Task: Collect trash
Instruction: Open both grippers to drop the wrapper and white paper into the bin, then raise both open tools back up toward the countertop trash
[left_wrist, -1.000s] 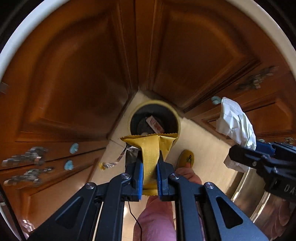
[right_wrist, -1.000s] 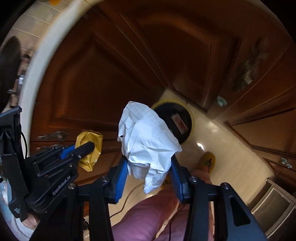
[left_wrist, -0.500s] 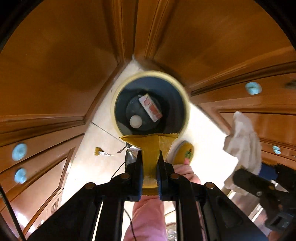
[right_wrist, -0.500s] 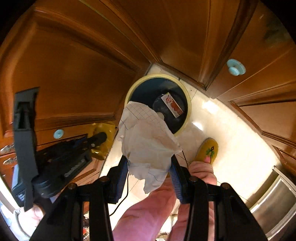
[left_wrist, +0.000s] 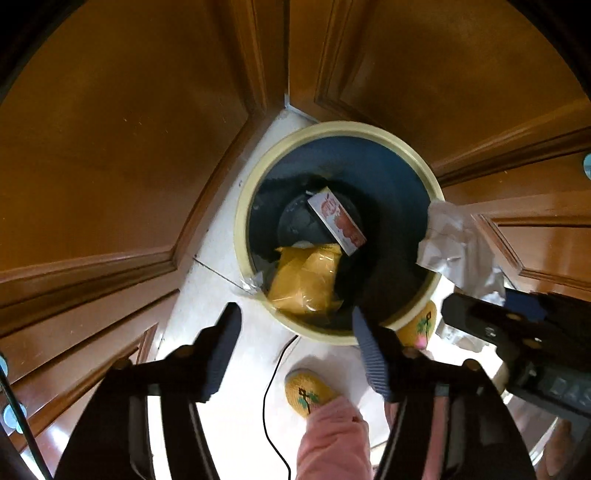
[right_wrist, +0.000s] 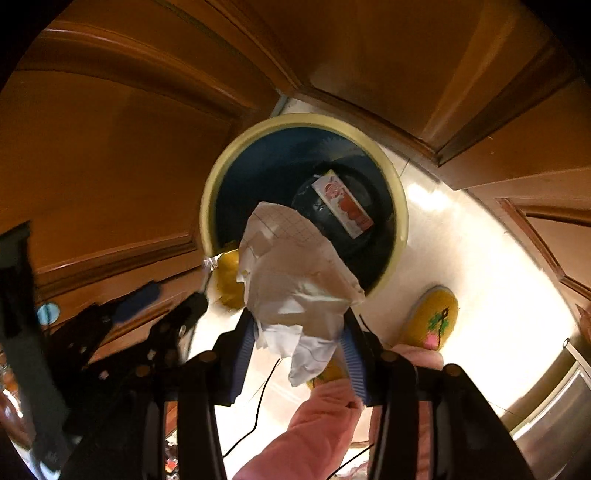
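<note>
A round bin with a pale yellow rim (left_wrist: 243, 206) (right_wrist: 210, 199) stands on the floor in a corner of wooden cabinets. A red-and-white carton (left_wrist: 336, 220) (right_wrist: 343, 208) lies in it. My left gripper (left_wrist: 295, 343) is open just above the bin's near rim; the yellow wrapper (left_wrist: 306, 277) (right_wrist: 227, 280) is free of it, at the bin's near inner wall. My right gripper (right_wrist: 299, 343) is shut on crumpled white paper (right_wrist: 295, 273) (left_wrist: 458, 251) and holds it over the bin's near edge.
Wooden cabinet doors (left_wrist: 110, 147) close in on the bin's left, back and right. The person's yellow slippers (left_wrist: 306, 391) (right_wrist: 432, 317) and pink trouser leg (left_wrist: 332, 439) are below the grippers. A black cable (left_wrist: 269, 387) runs over the pale floor. A steel appliance edge (right_wrist: 554, 406) is at lower right.
My left gripper has opened and let go of the yellow wrapper, which has dropped into the bin. Both grippers have moved down closer to the bin.
</note>
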